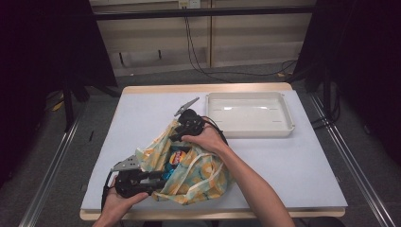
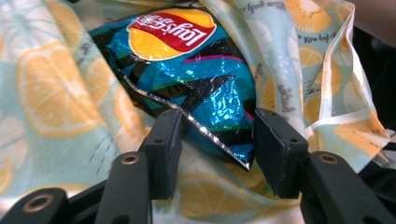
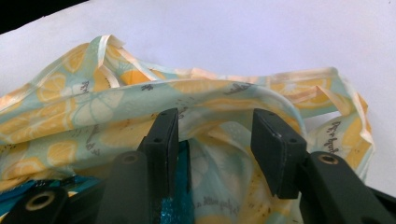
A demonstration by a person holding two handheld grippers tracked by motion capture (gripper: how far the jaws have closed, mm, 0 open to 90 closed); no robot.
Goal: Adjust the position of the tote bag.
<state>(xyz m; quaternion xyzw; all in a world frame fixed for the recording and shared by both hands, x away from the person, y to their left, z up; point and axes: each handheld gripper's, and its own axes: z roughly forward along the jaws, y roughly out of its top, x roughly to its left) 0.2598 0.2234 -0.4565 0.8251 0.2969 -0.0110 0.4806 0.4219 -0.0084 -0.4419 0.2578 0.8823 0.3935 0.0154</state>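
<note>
A lemon-print tote bag [image 1: 201,177] lies near the table's front edge, mouth toward the left. Inside it is a blue chip bag [image 1: 177,158] with a red and yellow logo. My left gripper [image 1: 158,177] sits at the tote's front left. In the left gripper view the chip bag [image 2: 187,60] has its lower corner between my left gripper's [image 2: 217,135] open jaws, on the tote's cloth [image 2: 56,93]. My right gripper [image 1: 181,135] is at the tote's far rim. In the right gripper view the tote's rim [image 3: 140,98] hangs loose between my right gripper's [image 3: 215,135] open jaws.
A white rectangular tray [image 1: 283,128] stands on the white table [image 1: 142,109] at the back right, beyond the right hand. Past the table's far edge are a floor with cables and dark stands at both sides.
</note>
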